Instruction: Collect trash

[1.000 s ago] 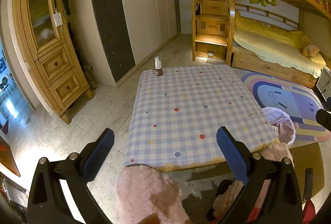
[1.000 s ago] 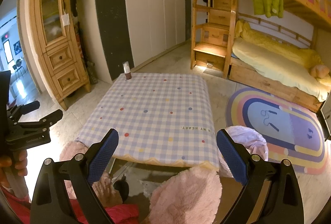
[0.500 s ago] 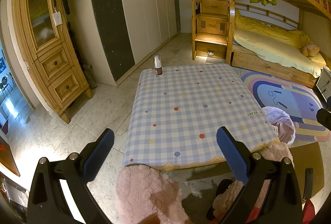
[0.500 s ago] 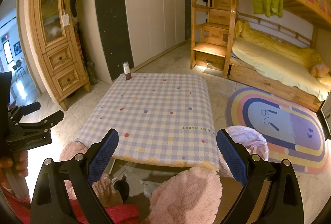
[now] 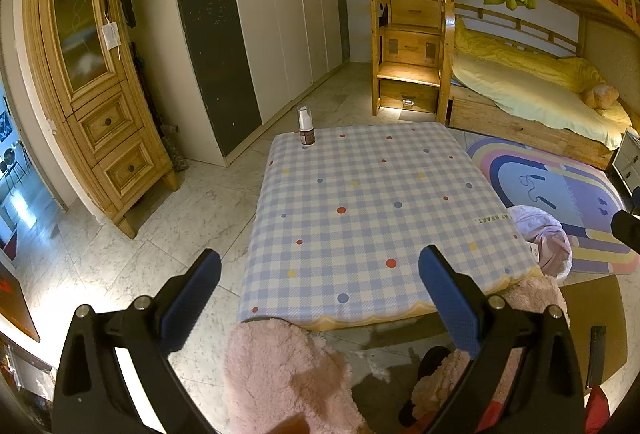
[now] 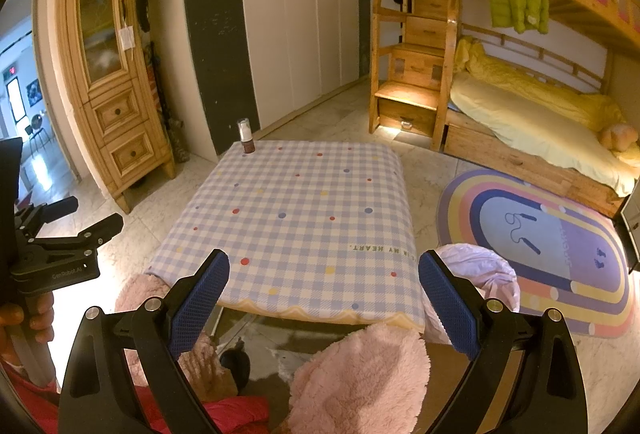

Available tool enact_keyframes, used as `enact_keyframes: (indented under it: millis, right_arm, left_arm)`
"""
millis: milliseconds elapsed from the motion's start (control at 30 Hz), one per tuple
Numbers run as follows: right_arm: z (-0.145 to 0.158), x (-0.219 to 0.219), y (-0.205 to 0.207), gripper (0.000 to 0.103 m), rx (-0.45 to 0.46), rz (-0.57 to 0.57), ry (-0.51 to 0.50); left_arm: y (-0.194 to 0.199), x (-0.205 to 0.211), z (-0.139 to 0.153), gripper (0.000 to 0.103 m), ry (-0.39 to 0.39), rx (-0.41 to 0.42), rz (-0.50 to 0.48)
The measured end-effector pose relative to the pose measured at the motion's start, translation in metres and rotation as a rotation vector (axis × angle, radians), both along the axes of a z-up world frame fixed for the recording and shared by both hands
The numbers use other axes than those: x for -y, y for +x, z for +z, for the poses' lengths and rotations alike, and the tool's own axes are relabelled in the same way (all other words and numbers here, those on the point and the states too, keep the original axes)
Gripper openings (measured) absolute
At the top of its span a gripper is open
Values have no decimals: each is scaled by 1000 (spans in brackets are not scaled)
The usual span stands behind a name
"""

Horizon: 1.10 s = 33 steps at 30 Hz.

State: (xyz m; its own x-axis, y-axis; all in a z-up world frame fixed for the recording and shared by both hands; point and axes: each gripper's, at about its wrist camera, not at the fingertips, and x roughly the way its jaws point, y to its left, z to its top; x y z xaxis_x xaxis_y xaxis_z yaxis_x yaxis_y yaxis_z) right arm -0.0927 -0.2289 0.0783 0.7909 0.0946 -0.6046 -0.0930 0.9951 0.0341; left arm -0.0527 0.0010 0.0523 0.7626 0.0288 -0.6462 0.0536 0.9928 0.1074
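One item left: a single small bottle (image 5: 306, 125) stood upright at the far left corner of the table (image 5: 372, 218); nothing else lay on the checked cloth.
Progress: the tabletop looked all but cleared, so I judged the task to be near its end, with the bottle as the only piece of trash in sight.
Bag: a pale lilac bag (image 6: 476, 274) sat on the floor just beside the near right corner of the table; it seemed the likely place for the trash, though its contents could not be made out.
Left tool: the left tool (image 5: 318, 298) was spread wide apart and held nothing; it hung off the near edge of the table, touching no object.
Right tool: the right tool (image 6: 322, 304) was likewise spread wide apart and empty, also short of the near edge.
Distance to target: both were well apart from the bottle, which was across the full depth of the table.
Holder: a hand (image 6: 24, 318) gripped the handle of the left tool at the left edge of the right wrist view; pink fleecy knees showed below both.
Left to do: reach the far left corner, take the bottle, carry it to the bag.
Surroundings: a rainbow rug (image 6: 552, 246) lay right of the table and a bunk bed (image 5: 532, 93) beyond it.
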Motion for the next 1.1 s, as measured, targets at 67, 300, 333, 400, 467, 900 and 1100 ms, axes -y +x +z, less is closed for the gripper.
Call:
enact_keyframes:
  millis: [67,300,333,400,467,900,1100]
  right_arm:
    - [0,0,0,94,0,0,0]
    - [1,0,2,94,-1,0,0]
    - [1,0,1,94,-1,0,0]
    - [1,0,2,94,-1,0,0]
    - [1,-1,1,94,-1,1,1]
    - [-2,-2,-1,94,-9,-3,0]
    - [-4,-1,-3,94,-11,-6,8]
  left_arm:
    - [0,0,0,96,-2,-1,0]
    - [1,-1,0,96,-2,-5,-2]
    - [1,-1,-1,96,-3,-5,-1]
    - [0,-1,-2,96,-3,-5,-1]
    - [0,-1,-1,96,-3,-4,1]
    - [2,-3,-4,96,-6,-11,2]
    - [-1,-4,-4,96,-3,-1,-9]
